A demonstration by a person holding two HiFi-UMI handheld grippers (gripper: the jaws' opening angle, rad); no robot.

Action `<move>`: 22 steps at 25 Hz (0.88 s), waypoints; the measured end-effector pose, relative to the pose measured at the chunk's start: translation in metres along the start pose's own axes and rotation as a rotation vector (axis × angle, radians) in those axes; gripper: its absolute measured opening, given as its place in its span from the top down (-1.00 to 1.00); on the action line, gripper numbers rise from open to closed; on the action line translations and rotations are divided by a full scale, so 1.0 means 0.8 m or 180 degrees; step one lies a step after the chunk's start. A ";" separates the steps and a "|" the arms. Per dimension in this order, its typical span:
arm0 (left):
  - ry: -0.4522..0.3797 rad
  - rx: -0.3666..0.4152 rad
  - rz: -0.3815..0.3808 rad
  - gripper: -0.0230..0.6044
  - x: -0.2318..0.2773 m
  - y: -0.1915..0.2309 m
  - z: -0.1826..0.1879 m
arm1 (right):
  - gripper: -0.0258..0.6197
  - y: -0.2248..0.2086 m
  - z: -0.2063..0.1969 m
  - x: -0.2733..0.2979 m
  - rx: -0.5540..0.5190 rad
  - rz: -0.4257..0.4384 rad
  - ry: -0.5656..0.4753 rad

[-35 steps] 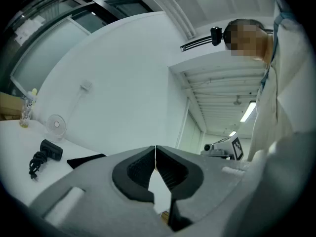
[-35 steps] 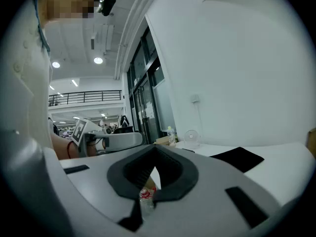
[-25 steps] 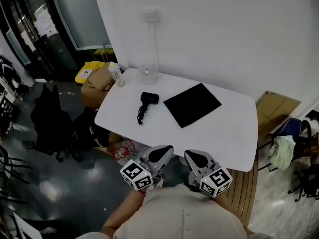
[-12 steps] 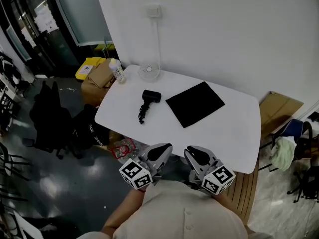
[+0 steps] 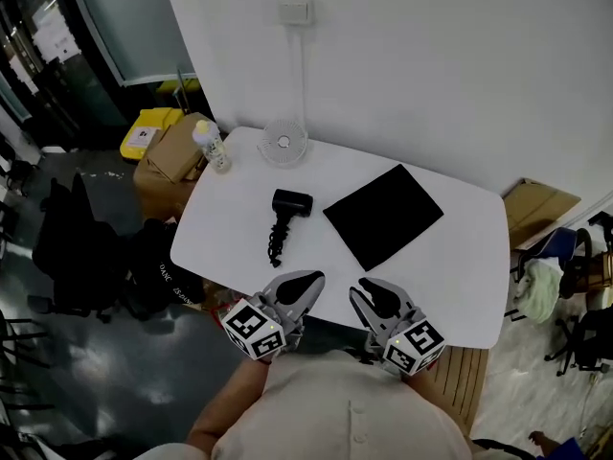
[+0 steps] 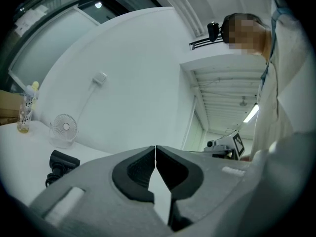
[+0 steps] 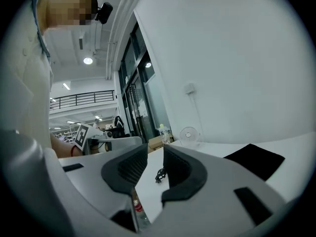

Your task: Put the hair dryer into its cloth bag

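1. Closest in, both grippers hang just off the near edge of the white table [image 5: 460, 257], touching nothing on it.
2. The left gripper [image 6: 156, 147] has its jaws squeezed together tip to tip, with nothing in them.
3. The right gripper [image 7: 155, 150] has just been opening its jaws. There's a narrow gap now and nothing is in it.
4. The hair dryer [image 5: 289, 203] lies around the middle of the table, a bit to the left in the head view. Its coiled cord [image 5: 277, 242] trails toward the near edge, well clear of both grippers.
5. The black cloth bag [image 5: 383, 216] lies flat on the table just right of the dryer, not touching it. So the dryer's still outside the bag.
6. At the table's far edge stands a small white fan [image 5: 282, 144], with a bottle [image 5: 212, 146] on the far left corner.
7. Past that corner there's a cardboard box [image 5: 172, 153] on the floor.
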State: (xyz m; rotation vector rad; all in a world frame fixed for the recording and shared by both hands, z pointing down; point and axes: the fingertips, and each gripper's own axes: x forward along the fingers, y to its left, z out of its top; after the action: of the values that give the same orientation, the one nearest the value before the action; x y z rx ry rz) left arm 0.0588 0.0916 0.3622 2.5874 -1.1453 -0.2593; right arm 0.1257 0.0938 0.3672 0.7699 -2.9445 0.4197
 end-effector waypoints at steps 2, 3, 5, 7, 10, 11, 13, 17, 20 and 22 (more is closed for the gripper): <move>0.0079 -0.0020 -0.0067 0.89 0.003 0.030 0.004 | 0.55 -0.006 -0.001 0.029 0.0036 -0.0058 0.0036; 0.0122 -0.0019 -0.0106 0.89 0.005 0.044 0.006 | 0.53 -0.009 -0.001 0.042 0.0044 -0.0090 0.0053; 0.0200 -0.0008 -0.0191 0.89 0.010 0.068 0.009 | 0.53 -0.016 -0.002 0.067 0.0059 -0.0157 0.0083; 0.0259 0.0003 -0.0285 0.89 0.015 0.088 0.011 | 0.53 -0.023 -0.004 0.086 0.0078 -0.0251 0.0121; 0.0345 0.0015 -0.0420 0.89 0.019 0.112 0.010 | 0.53 -0.034 -0.012 0.105 0.0117 -0.0437 0.0182; 0.0369 0.0005 -0.0463 0.89 0.019 0.119 0.009 | 0.53 -0.037 -0.015 0.110 0.0120 -0.0494 0.0206; 0.0415 -0.0029 -0.0553 0.89 0.018 0.132 0.005 | 0.53 -0.043 -0.021 0.119 0.0091 -0.0600 0.0274; 0.0524 -0.0110 -0.0742 0.89 0.019 0.143 -0.008 | 0.52 -0.058 -0.036 0.129 -0.0099 -0.0818 0.0517; 0.0604 -0.0165 -0.0847 0.89 0.025 0.147 -0.023 | 0.52 -0.083 -0.057 0.131 -0.0242 -0.0968 0.0773; 0.0668 -0.0187 -0.0906 0.89 0.030 0.147 -0.035 | 0.52 -0.103 -0.073 0.132 -0.0289 -0.1025 0.0942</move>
State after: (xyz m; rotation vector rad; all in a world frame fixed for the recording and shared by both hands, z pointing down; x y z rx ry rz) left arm 0.0015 0.0045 0.4273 2.6449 -0.6882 -0.0770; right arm 0.0740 -0.0084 0.4574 1.0458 -2.4921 0.3377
